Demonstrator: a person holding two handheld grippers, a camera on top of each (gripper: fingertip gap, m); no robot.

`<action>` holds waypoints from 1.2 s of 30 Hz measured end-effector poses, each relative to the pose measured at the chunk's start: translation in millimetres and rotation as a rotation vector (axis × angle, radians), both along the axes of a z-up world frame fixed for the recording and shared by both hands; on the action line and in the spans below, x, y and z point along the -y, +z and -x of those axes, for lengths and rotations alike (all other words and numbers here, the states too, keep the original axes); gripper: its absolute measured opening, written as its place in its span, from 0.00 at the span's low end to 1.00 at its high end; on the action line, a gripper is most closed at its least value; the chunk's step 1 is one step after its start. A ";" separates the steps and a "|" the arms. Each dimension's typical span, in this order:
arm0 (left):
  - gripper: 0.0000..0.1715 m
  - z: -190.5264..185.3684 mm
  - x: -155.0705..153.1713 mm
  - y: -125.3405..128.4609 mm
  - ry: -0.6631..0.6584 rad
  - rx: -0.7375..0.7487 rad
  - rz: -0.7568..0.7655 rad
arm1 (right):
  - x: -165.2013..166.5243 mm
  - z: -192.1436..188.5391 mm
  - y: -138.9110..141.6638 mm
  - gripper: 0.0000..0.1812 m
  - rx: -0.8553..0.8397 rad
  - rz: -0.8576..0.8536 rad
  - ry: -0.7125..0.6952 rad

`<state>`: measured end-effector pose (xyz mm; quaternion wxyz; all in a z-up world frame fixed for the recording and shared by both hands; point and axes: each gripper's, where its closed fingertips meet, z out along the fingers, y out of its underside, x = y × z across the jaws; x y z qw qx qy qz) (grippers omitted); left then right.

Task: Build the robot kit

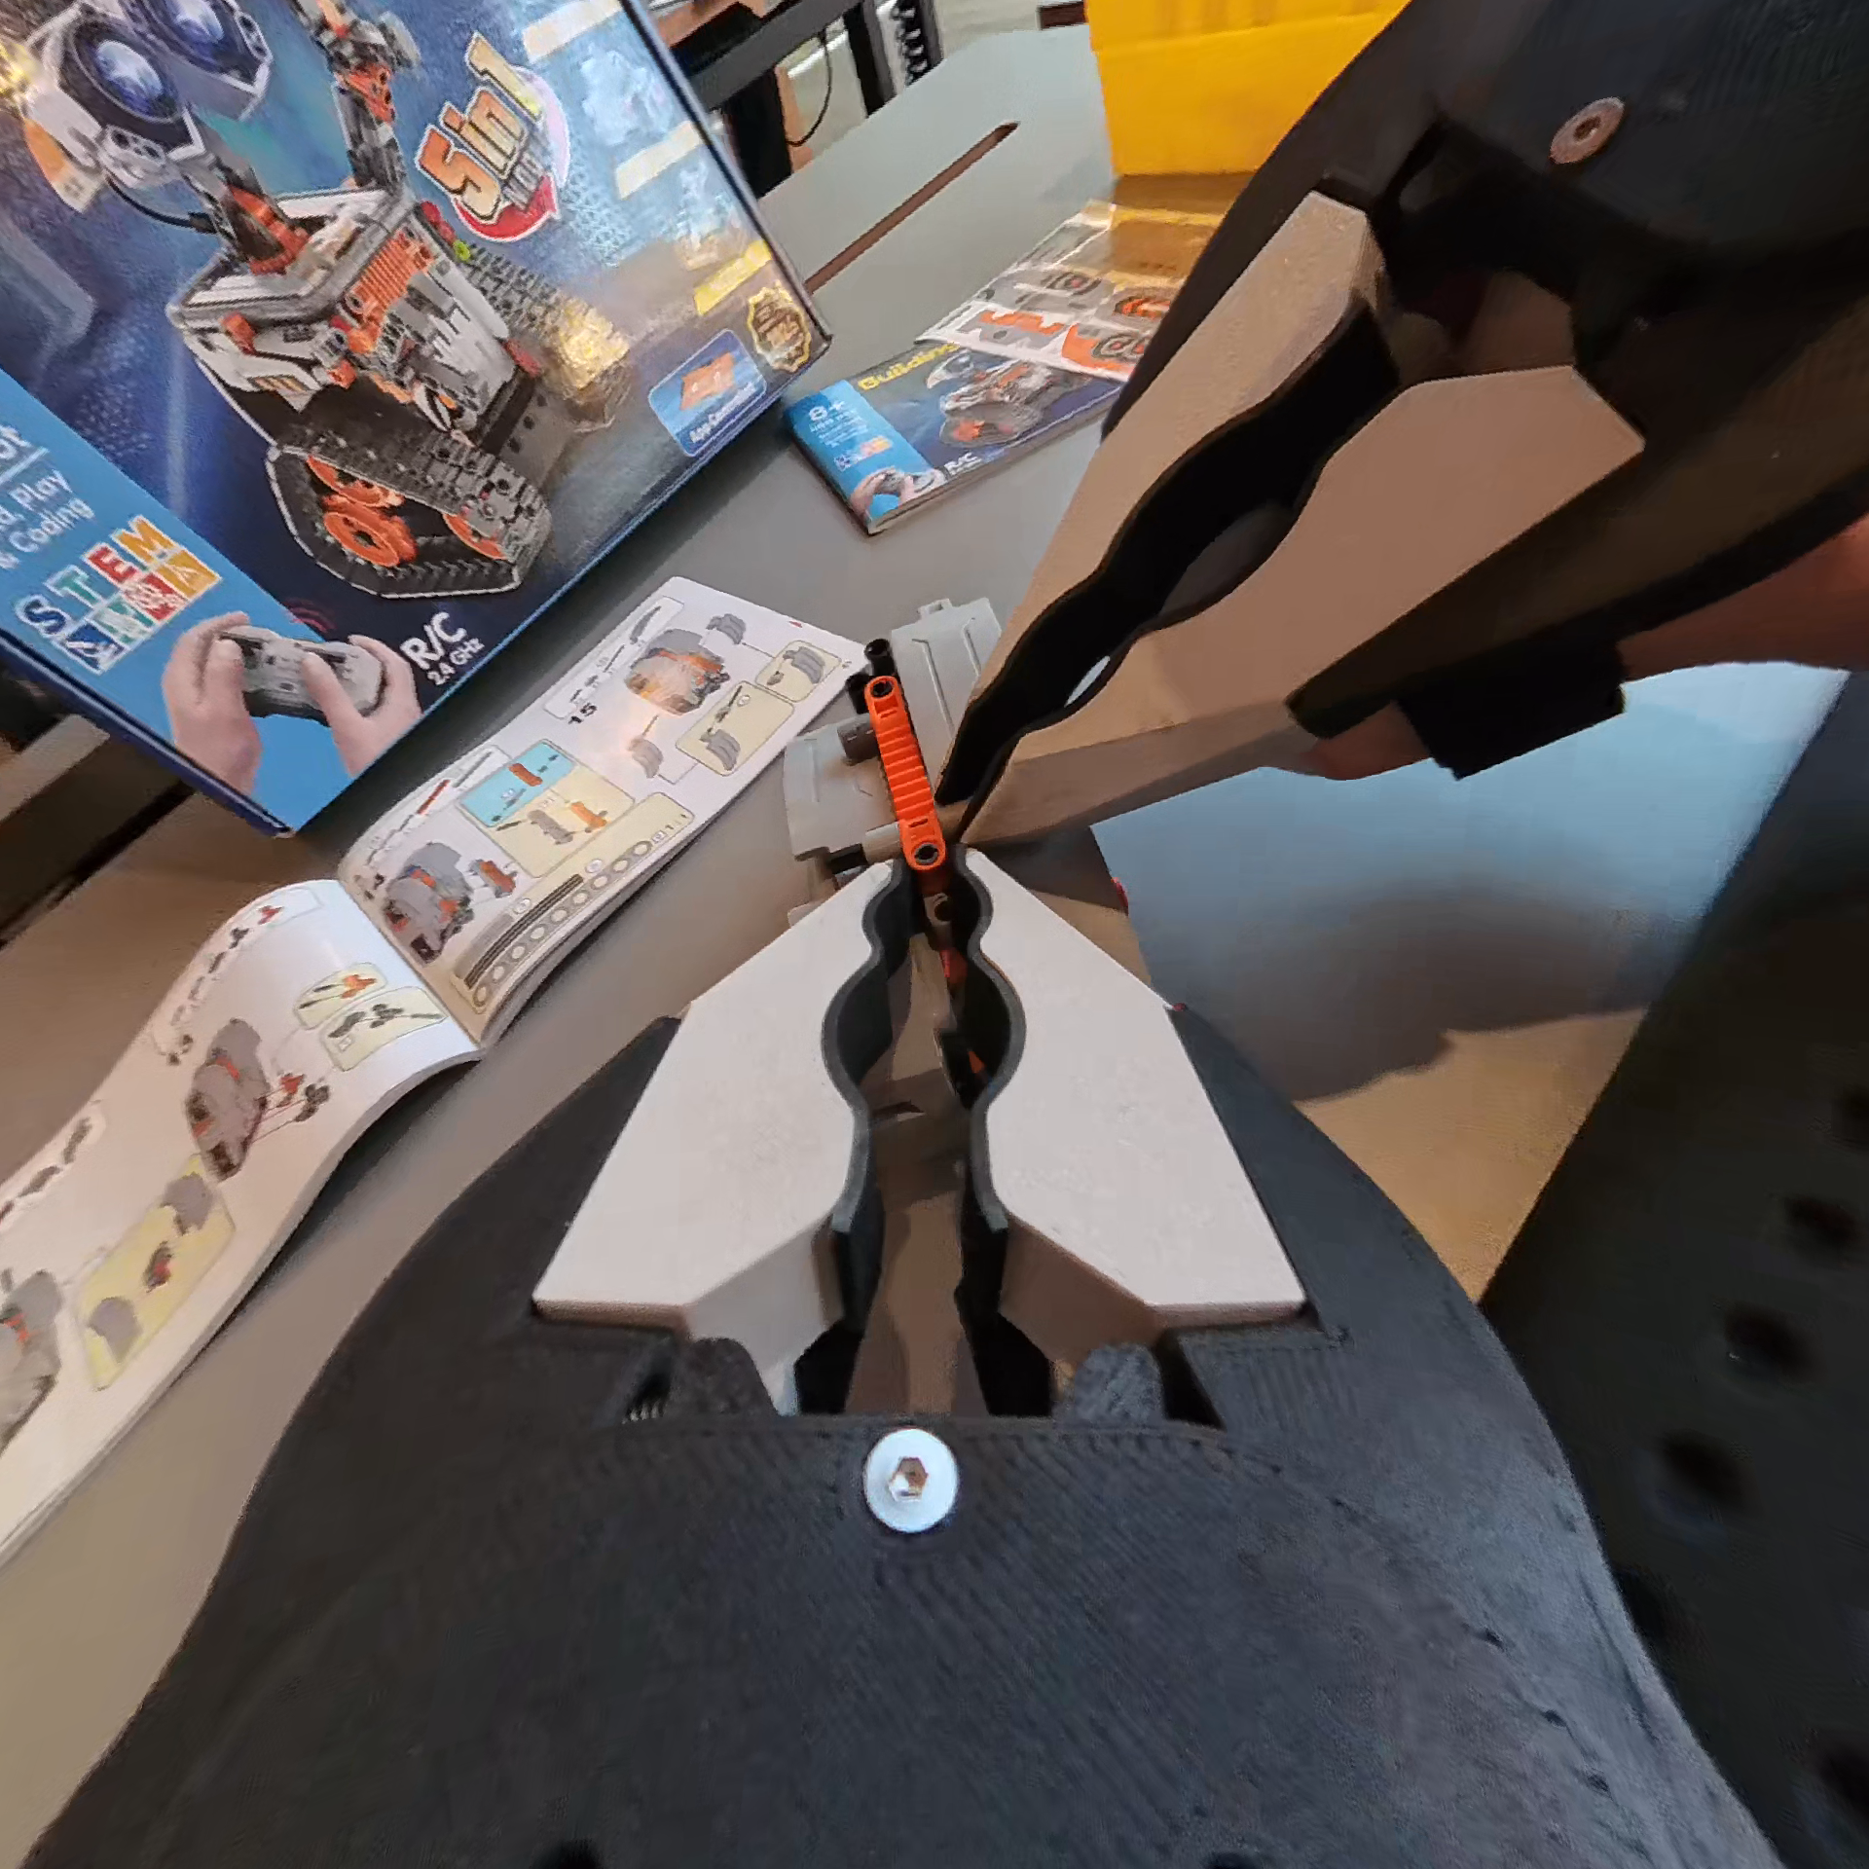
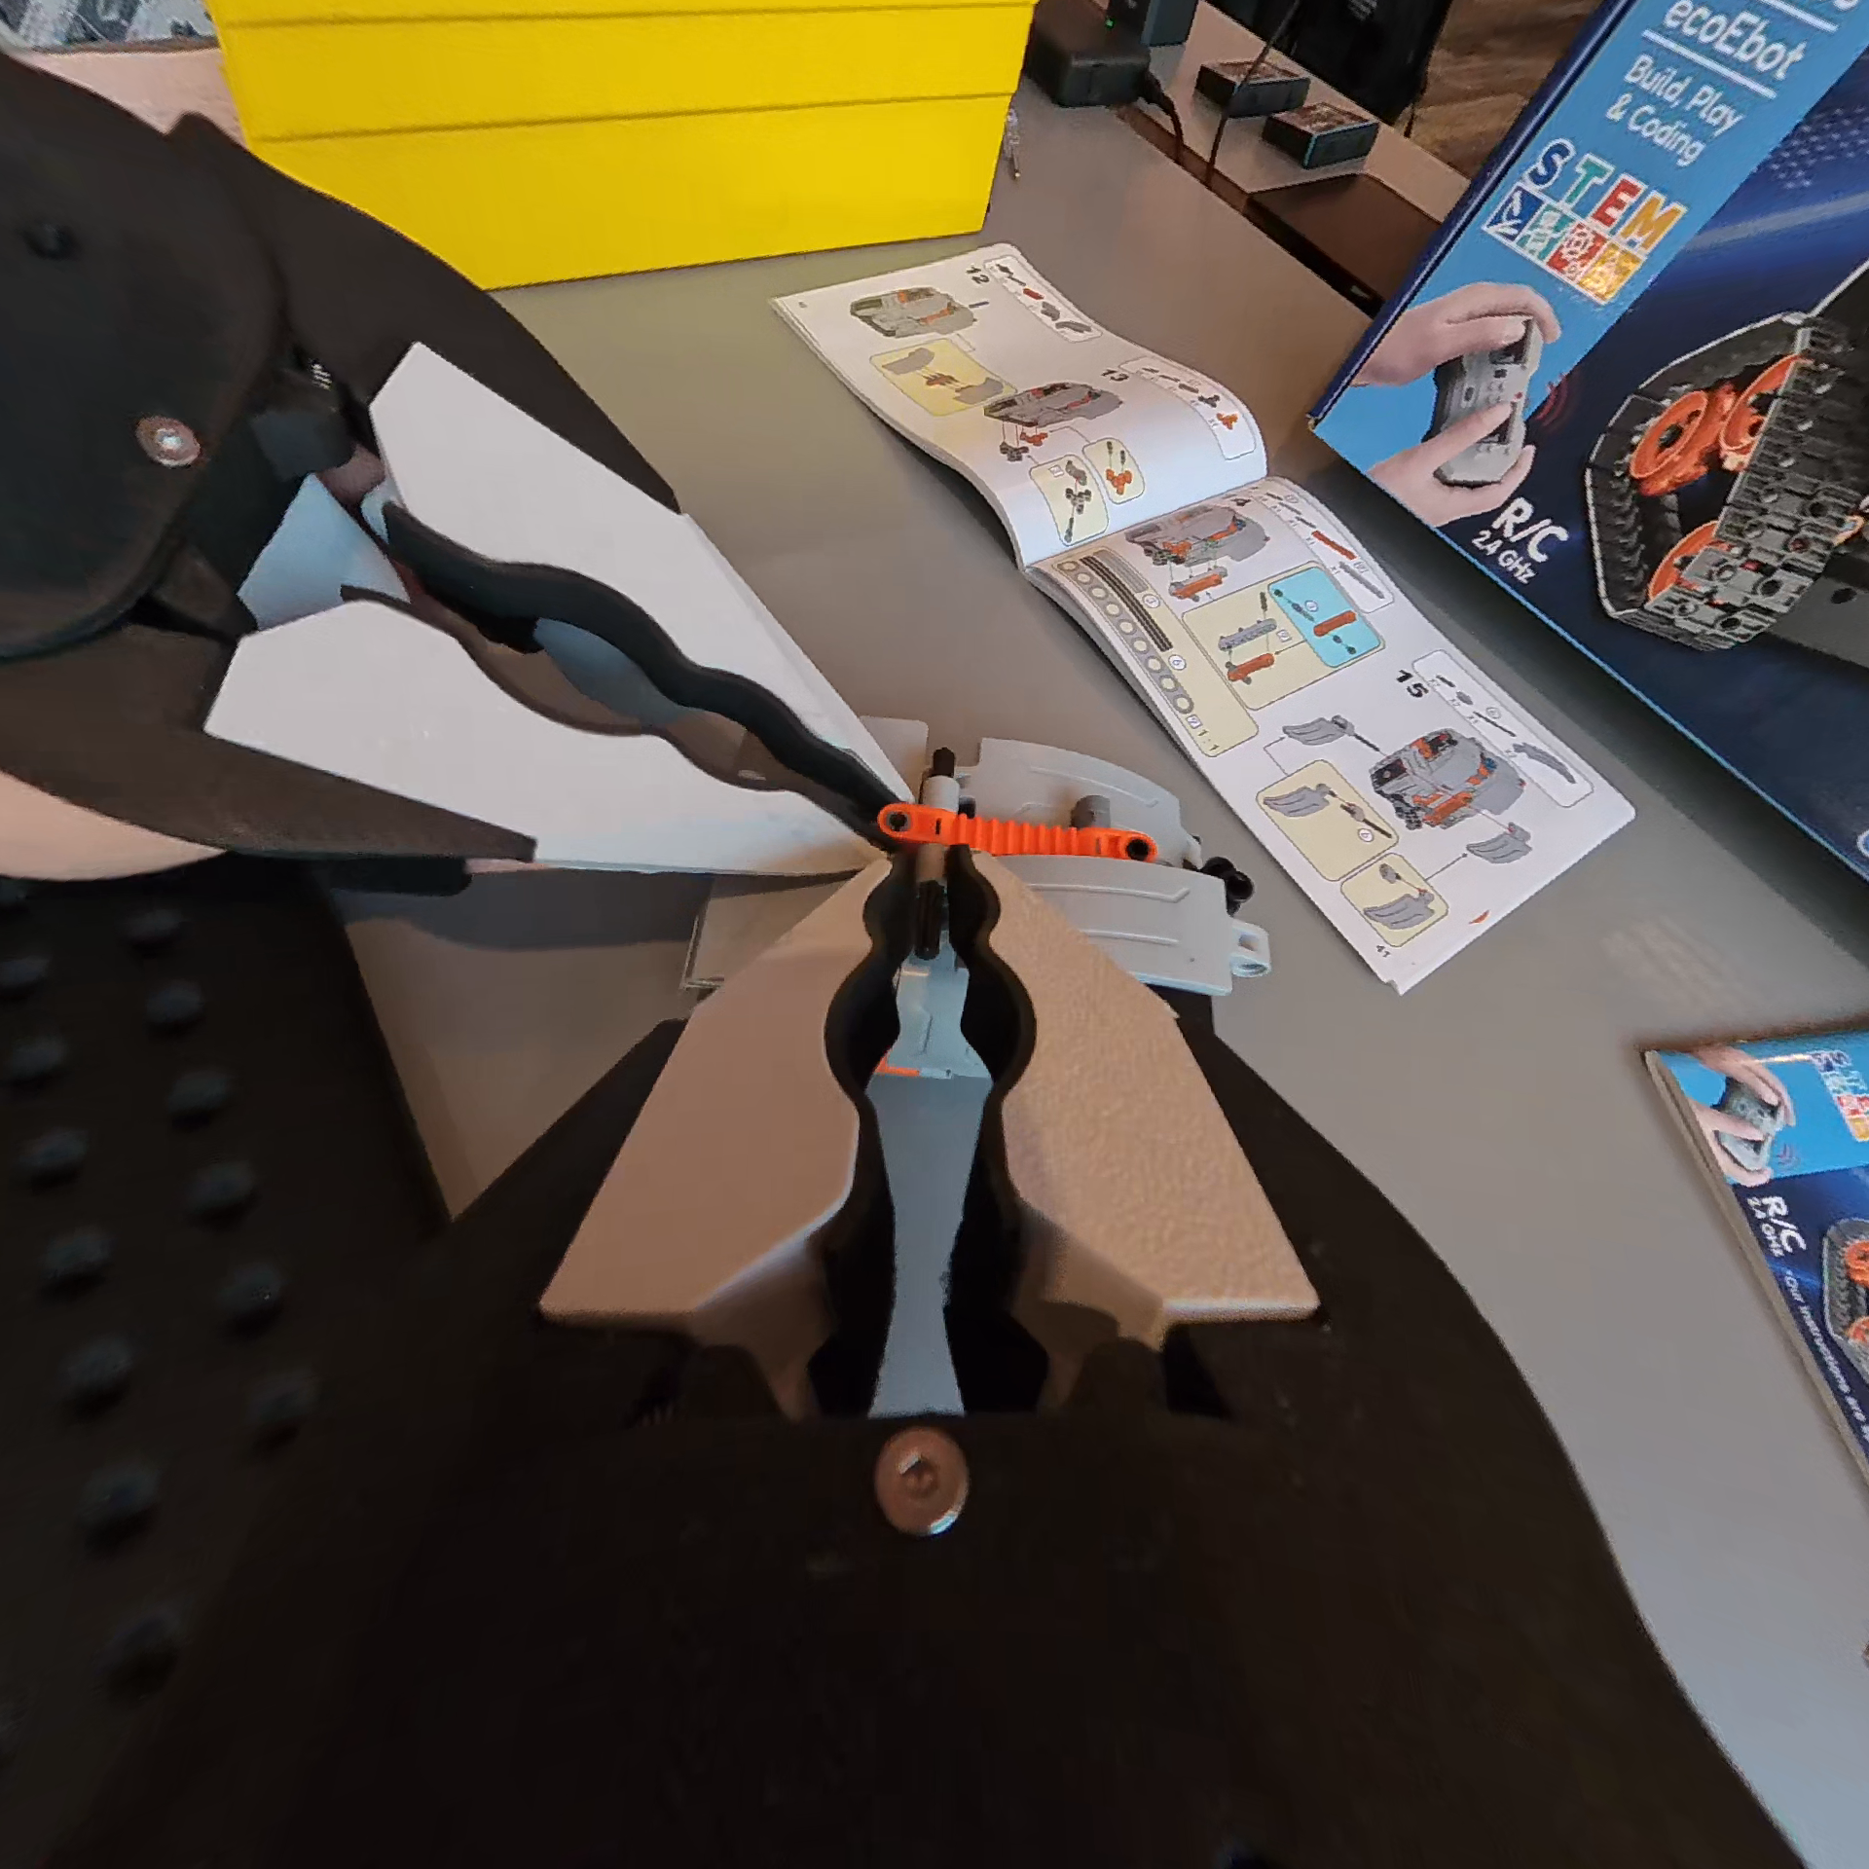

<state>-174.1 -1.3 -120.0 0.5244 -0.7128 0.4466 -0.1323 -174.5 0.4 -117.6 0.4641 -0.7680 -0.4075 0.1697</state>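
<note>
Both tongs are meeting at one spot: we're pinching the orange toothed beam with the left gripper, while the right gripper is clamping the grey model's pin just beneath. Probably best keeping everything steady.

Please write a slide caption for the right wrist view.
Both tongs meet at an orange toothed beam on a grey brick assembly, beside an open instruction booklet.
</note>
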 end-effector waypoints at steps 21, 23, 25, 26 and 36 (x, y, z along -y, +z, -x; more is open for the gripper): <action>0.00 13.8 -11.1 8.8 0.020 0.189 0.063 | 15.6 -9.1 37.4 0.00 -0.082 -0.209 -0.051; 0.00 14.0 -7.4 6.8 0.026 0.139 0.030 | 11.4 -11.7 37.3 0.00 -0.111 -0.213 -0.048; 0.00 19.1 -6.1 19.3 0.051 0.165 -0.041 | 5.0 -20.5 31.6 0.05 -0.120 -0.187 -0.055; 0.00 22.9 -6.6 25.0 0.066 0.176 -0.068 | 2.2 -24.0 29.5 0.07 -0.121 -0.172 -0.042; 0.11 16.8 -20.9 17.5 0.058 0.206 0.116 | -39.4 -16.9 0.8 0.30 -0.208 0.120 0.272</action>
